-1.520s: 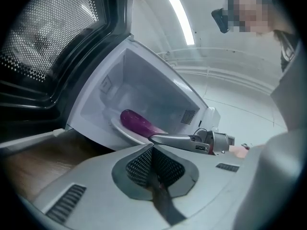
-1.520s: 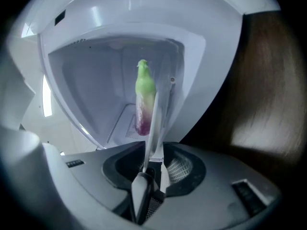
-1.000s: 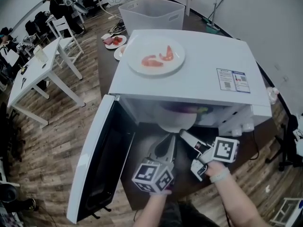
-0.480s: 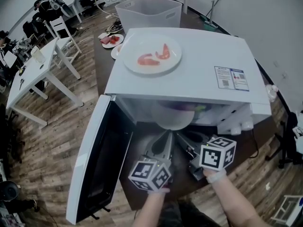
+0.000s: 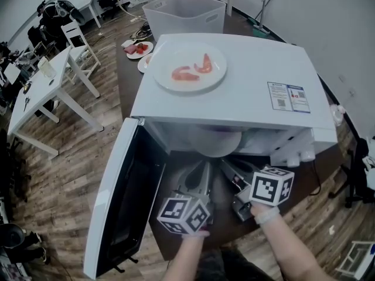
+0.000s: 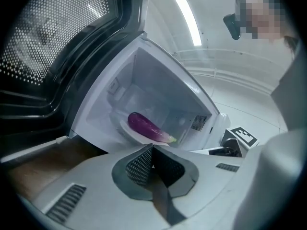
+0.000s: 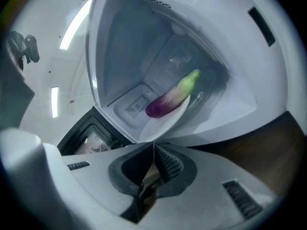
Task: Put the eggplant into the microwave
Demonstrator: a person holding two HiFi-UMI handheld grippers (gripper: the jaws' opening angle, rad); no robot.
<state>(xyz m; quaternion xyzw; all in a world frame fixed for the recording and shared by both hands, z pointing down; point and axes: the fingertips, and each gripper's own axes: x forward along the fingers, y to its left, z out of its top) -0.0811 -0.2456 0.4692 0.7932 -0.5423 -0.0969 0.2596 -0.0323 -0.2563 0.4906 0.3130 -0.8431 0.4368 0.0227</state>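
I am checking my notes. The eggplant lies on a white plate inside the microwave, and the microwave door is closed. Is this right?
Not quite: the door is open, swung out to the left, as the head view shows. The eggplant does lie on the white plate inside the microwave.

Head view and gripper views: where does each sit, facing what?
Head view: on the head, steeply down at the open microwave; forearms, left claw, right claw show.
Left gripper view: on the left claw, facing into the microwave; shut jaws show.
Right gripper view: on the right claw, same; shut jaws show.
Shared: both gripper views see the eggplant on its plate.
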